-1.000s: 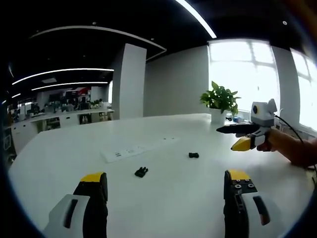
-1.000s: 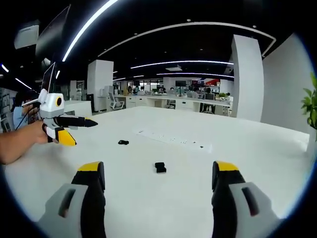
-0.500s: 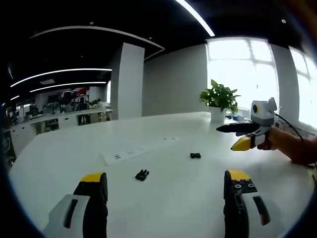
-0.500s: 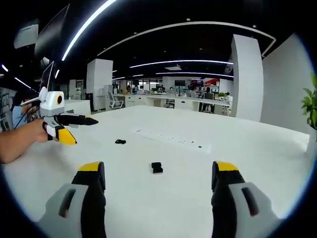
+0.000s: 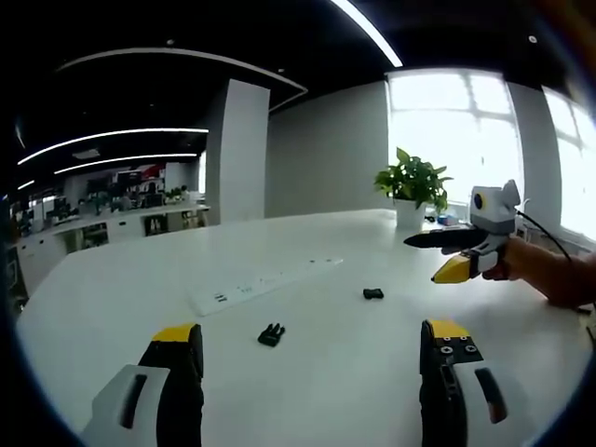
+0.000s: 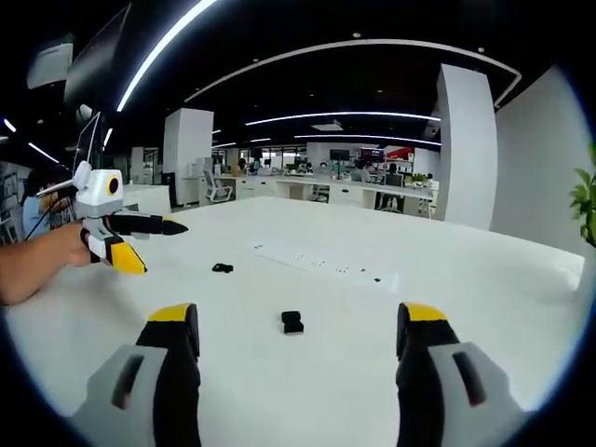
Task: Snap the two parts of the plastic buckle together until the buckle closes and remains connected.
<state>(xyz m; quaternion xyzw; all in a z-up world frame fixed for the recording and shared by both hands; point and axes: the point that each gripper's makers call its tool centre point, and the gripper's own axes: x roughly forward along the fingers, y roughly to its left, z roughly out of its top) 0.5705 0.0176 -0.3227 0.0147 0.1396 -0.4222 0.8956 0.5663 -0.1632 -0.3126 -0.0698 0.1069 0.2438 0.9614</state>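
while both tools hang above the table: nothing is gripped and the 2 buckle halves lie apart.
left gripper: jaws spread wide, yellow-tipped, nothing between them; it also shows at the left of the right gripper view, held in a hand, jaws parted there too.
right gripper: jaws spread wide and empty; seen from the left gripper view it hangs over the far right of the table, jaws apart.
pronged buckle half: lies flat on the white table, ahead of the left jaws and nearer the left one; in the right gripper view it is the farther piece.
socket buckle half: lies ahead of the right jaws, roughly midway between them; in the left gripper view it sits farther out, well apart from the pronged half. which half is which is a judgement, since both are small.
change over the last second: in each view the nearer half has slid lower and closer to the jaws, and the background has shifted with it, so the cameras have eased forward and down; the halves themselves look unmoved.
meaning for the task: i judge this the approach, each tool lining up on its own half; no pick-up or snapping has begun.
beyond: a white power strip lies past the halves, a potted plant stands at the far edge by the window.
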